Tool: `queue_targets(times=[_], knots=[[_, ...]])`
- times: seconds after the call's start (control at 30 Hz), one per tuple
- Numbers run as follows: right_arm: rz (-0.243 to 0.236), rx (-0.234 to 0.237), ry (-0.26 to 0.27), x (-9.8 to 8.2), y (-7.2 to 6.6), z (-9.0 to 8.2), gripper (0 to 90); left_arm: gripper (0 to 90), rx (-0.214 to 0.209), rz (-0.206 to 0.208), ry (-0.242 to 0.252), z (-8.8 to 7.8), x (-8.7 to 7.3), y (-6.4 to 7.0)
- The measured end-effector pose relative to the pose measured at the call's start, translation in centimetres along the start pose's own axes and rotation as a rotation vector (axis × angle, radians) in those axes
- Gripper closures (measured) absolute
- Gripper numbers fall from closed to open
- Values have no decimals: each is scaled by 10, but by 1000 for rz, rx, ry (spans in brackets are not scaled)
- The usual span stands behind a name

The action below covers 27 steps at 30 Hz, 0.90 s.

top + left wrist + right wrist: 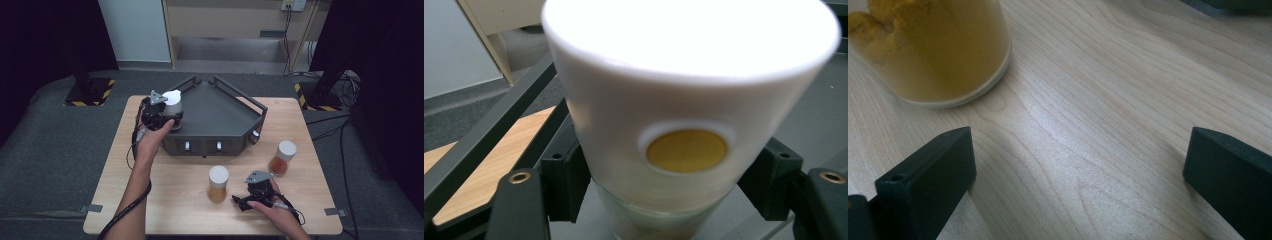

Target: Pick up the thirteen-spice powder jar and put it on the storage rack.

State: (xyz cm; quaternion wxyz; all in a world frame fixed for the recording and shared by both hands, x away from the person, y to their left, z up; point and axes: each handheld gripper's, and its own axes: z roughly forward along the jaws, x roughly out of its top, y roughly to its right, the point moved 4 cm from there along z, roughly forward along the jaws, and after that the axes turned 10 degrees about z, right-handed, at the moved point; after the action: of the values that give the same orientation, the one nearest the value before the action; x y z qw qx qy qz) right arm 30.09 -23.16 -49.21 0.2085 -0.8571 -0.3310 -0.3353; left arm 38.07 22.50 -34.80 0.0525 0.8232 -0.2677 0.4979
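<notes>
the left gripper (165,117) is clamping a white-capped jar (173,106) between its jaws, holding it at the left near corner of the dark tray (220,107), which is sitting at the far middle of the wooden table (165,200). in the left gripper view the jar's white cap (689,80) is showing a round yellow dot (687,150). the right gripper (242,201) is resting on the table near the right edge, jaws standing wide with nothing between them, just right of a yellow-filled jar (218,183). an orange-filled jar (282,157) is standing farther right.
</notes>
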Motion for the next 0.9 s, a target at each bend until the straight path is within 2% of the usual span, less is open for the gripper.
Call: queue_targets(times=[0.4,0.9], knots=[[0,0,0,0,0,0,6,292,-4,11,0,4,1,2],[0,0,0,0,0,0,6,290,-17,-4,12,2,-4,-3]])
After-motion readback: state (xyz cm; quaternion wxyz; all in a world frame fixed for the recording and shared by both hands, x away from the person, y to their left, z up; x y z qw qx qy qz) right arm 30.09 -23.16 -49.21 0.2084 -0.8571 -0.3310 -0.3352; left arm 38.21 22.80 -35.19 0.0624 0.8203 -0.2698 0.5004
